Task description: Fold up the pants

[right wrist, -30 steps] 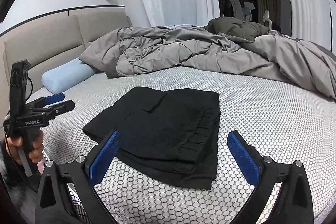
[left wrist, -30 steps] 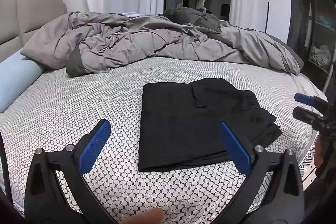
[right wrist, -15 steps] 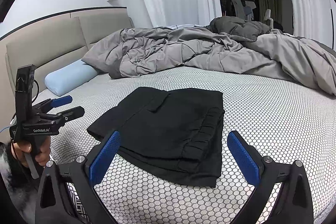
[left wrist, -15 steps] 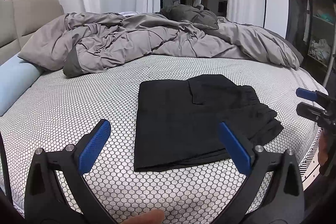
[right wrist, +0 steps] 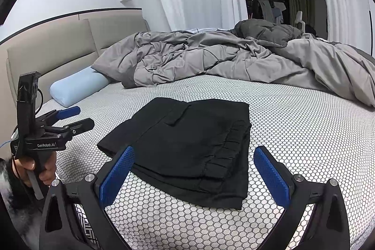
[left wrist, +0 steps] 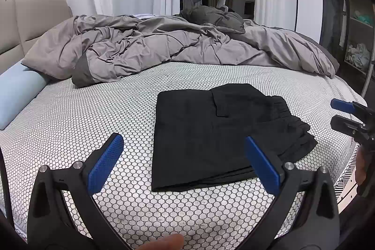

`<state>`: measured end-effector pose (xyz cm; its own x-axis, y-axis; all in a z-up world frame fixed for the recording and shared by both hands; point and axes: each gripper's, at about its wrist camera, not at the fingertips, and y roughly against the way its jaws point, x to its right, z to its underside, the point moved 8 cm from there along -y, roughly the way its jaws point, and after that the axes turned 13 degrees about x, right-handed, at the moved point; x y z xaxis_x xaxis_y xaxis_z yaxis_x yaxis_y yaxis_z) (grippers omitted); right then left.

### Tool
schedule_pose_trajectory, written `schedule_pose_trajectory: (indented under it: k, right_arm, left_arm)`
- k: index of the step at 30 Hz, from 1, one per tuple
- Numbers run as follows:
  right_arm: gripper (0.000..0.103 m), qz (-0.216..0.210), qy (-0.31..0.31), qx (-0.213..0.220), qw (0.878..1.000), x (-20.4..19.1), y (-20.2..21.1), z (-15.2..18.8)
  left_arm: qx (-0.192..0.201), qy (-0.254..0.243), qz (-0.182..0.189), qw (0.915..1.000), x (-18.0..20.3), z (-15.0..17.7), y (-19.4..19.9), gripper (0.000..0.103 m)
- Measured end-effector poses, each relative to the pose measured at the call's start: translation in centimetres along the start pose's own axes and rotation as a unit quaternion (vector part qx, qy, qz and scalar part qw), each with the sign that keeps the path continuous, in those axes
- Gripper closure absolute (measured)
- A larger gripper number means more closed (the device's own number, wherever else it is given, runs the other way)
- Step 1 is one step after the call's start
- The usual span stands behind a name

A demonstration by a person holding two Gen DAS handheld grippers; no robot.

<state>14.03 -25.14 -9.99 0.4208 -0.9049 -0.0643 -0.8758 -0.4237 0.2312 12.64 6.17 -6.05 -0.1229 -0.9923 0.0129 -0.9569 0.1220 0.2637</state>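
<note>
Black pants (left wrist: 218, 132) lie folded into a flat rectangle on the honeycomb-patterned bedsheet (left wrist: 89, 114), a pocket flap facing up and the gathered waistband at the right. My left gripper (left wrist: 184, 163) hovers open above the near edge of the bed, short of the pants, nothing between its blue pads. The right wrist view shows the same pants (right wrist: 187, 144) just beyond my right gripper (right wrist: 193, 173), which also stands open and empty. Each gripper appears in the other's view: the right gripper (left wrist: 337, 114) at the right edge, the left gripper (right wrist: 77, 117) at the left, held by a hand.
A crumpled grey duvet (left wrist: 164, 48) covers the far half of the bed. A light blue bolster pillow (right wrist: 79, 89) lies by the beige headboard (right wrist: 58, 48). White curtains hang behind. The bed's near edge (left wrist: 346, 175) drops off at the right.
Both grippers have drawn slightly back and upward from the pants, staying open. The pants lie still.
</note>
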Motion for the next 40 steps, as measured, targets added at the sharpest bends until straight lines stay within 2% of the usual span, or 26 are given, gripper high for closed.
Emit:
schedule_pose_trajectory:
  k: [40]
  right_arm:
    - [0.0, -0.013, 0.006, -0.007, 1.0, 0.6, -0.1, 0.3]
  left_arm:
    - [0.004, -0.004, -0.008, 1.0, -0.7, -0.1, -0.2, 0.001]
